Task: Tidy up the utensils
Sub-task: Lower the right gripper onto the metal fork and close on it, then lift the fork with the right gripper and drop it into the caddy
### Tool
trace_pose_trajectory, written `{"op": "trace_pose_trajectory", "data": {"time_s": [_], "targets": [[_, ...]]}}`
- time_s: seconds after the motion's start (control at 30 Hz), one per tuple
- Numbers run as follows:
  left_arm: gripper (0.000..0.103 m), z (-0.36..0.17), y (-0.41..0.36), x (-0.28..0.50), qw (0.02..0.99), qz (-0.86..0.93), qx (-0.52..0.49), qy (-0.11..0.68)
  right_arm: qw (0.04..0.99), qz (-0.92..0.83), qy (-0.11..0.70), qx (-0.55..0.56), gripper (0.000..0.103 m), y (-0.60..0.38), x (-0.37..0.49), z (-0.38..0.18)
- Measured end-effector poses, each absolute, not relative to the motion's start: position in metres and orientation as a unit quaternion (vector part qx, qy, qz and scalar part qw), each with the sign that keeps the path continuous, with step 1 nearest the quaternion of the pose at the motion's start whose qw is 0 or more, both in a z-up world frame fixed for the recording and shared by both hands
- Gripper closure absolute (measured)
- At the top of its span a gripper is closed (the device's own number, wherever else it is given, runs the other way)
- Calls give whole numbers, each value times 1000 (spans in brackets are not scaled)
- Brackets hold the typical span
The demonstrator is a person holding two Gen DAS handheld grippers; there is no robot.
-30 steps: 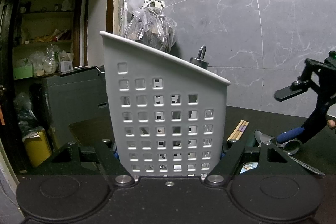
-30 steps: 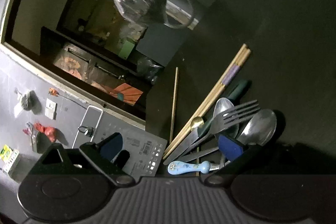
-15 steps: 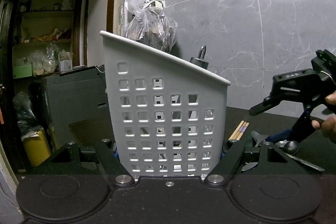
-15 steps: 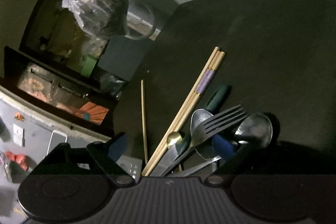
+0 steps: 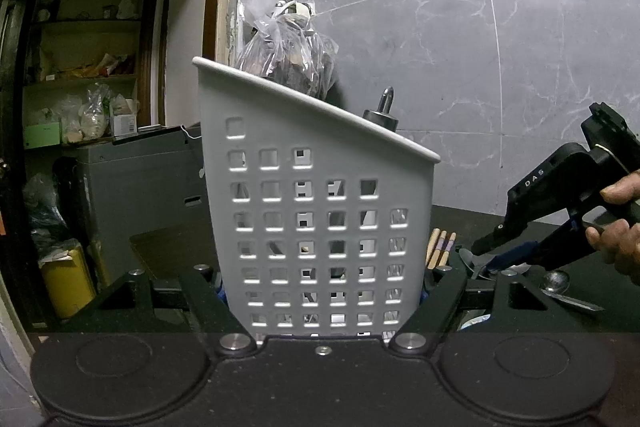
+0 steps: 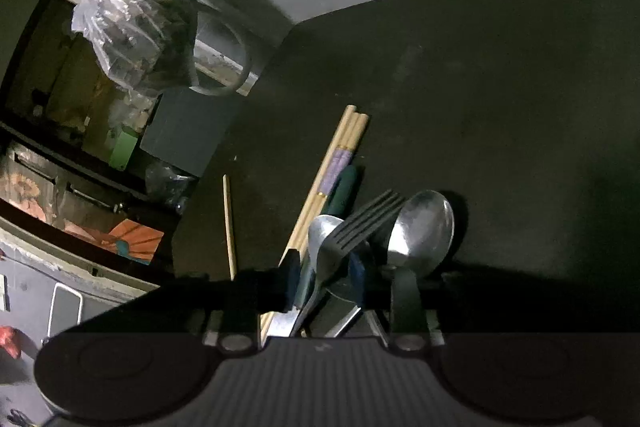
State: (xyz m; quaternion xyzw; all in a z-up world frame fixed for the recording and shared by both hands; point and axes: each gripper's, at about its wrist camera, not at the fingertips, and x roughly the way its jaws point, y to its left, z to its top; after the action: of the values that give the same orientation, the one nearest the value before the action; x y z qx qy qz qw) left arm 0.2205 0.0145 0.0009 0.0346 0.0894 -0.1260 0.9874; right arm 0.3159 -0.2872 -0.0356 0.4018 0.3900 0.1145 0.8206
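Presently, in the left wrist view, I have the left gripper [image 5: 322, 301] clamped on the base of the white perforated caddy [image 5: 316, 211], one finger against each side wall, holding it upright on the dark counter [image 5: 472, 223]. To the right of the caddy, the right gripper [image 5: 486, 255] is angled down into the loose cutlery, a hand [image 5: 618, 227] on its handle.

In the right wrist view, the right gripper [image 6: 324, 281] has its jaws closing around the pile: a dark fork [image 6: 368, 223] and a small spoon [image 6: 326, 247] lie between the pads; I cannot tell whether they press yet. A large spoon [image 6: 420, 227] sits just right of the fork, bundled chopsticks [image 6: 340, 155] just left.

I judge the pick needs one piece isolated; closing on overlapped handles risks dragging neighbours. I would lift slowly.
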Motion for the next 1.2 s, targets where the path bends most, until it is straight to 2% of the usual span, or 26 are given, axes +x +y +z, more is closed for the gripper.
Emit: {"op": "trace_pose_trajectory", "data": {"time_s": [0.27, 0.33, 0.4, 0.7, 1.07, 1.2], "targets": [[27, 1, 15, 220, 987, -126, 34, 89, 807, 102, 397, 424, 71, -288, 323, -37], [27, 1, 15, 220, 987, -126, 34, 89, 807, 96, 400, 424, 75, -287, 324, -37], [27, 1, 15, 220, 987, -126, 34, 89, 807, 86, 403, 422, 85, -286, 326, -37], [27, 0, 15, 221, 987, -127, 33, 89, 814, 89, 391, 421, 96, -282, 329, -38], [27, -1, 15, 222, 987, -127, 34, 90, 793, 132, 366, 468, 101, -287, 328, -43], [27, -1, 13, 222, 987, -127, 34, 90, 810, 144, 344, 452, 101, -283, 321, -34]]}}
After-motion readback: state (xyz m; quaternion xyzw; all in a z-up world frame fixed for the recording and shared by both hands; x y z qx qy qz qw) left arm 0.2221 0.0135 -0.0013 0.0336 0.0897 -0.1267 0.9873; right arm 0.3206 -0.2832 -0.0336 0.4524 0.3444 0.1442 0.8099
